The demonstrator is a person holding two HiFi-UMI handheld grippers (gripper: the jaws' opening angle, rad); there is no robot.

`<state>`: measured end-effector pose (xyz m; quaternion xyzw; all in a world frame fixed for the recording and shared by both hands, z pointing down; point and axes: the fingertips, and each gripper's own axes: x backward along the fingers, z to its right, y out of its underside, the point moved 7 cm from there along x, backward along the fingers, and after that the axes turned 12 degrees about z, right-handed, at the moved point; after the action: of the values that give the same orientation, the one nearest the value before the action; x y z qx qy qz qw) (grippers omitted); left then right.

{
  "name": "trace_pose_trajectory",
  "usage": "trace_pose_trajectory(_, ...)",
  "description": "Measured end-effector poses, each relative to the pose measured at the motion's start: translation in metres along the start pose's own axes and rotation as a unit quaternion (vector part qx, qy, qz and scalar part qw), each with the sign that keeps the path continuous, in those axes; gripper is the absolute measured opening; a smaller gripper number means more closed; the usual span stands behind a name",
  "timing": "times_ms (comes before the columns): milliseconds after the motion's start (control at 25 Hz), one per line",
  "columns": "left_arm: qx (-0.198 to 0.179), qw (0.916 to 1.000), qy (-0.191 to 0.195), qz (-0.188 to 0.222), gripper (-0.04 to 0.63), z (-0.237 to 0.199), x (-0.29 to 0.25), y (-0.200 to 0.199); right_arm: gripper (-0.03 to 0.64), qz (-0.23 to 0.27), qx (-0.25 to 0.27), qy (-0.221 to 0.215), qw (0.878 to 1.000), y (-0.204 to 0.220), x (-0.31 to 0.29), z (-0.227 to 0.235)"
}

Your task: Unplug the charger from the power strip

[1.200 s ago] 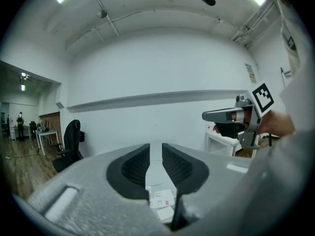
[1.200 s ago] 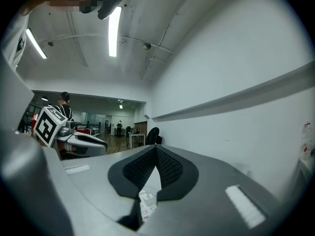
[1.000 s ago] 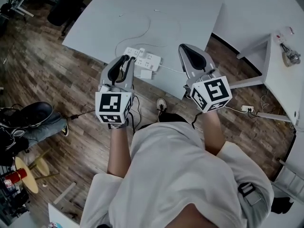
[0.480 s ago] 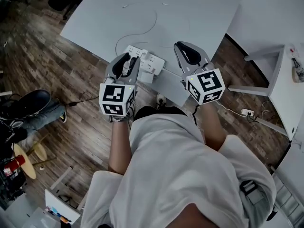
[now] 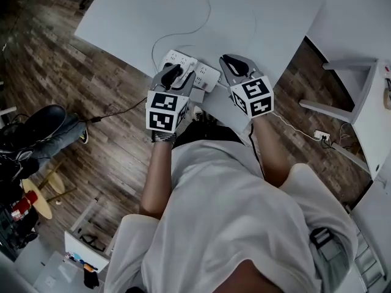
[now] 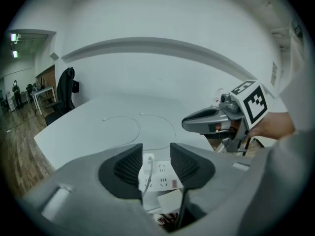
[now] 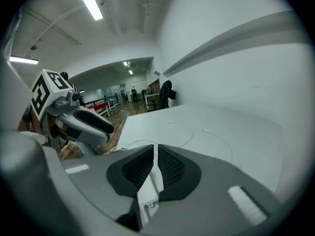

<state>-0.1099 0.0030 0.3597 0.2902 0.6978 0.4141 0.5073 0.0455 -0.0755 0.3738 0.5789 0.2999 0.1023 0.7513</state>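
Two white power strips (image 5: 206,74) lie side by side at the near edge of the white table (image 5: 256,17). In the left gripper view a small white charger plug (image 6: 147,161) with a thin cable sits in the strip (image 6: 165,177), framed between the jaws. My left gripper (image 5: 177,72) (image 6: 155,154) hovers just above it; its jaws have just been opening and touch nothing. A white block (image 5: 197,94) rests against the strip's near side. My right gripper (image 5: 235,63) (image 7: 155,154) hangs over the strip's right end, its jaws eased to a thin slit, holding nothing.
Thin white cables (image 5: 183,32) curl across the table behind the strips. A second white desk (image 5: 366,102) stands to the right, with a small socket block (image 5: 320,137) and its cord on the wooden floor. Black shoes (image 5: 36,127) and clutter lie to the left.
Both grippers have come down and forward to the power strips. The left jaws have spread wider around the plug. The right jaws stay nearly together.
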Motion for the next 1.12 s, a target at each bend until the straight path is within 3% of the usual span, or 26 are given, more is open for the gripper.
trace_pose_trajectory(240,-0.001,0.9977,0.017,-0.065,0.184,-0.016,-0.036,0.033,0.049,-0.087,-0.017,-0.008,0.996,0.056,-0.033,0.005)
trace_pose_trajectory(520,-0.019,0.9932,0.029,-0.111,0.184,-0.036,-0.066,0.059,0.092,-0.146,-0.026,-0.012,0.989,0.101,-0.069,0.005)
trace_pose_trajectory(840,-0.032,0.991,0.05,-0.12,0.184,-0.036,-0.088,0.066,0.101,-0.163,-0.008,-0.016,0.986,0.117,-0.089,0.006)
trace_pose_trajectory(1120,-0.033,0.9886,0.044,-0.14,0.182,-0.033,-0.1,0.078,0.089,-0.161,-0.011,-0.019,0.987,0.116,-0.091,0.002)
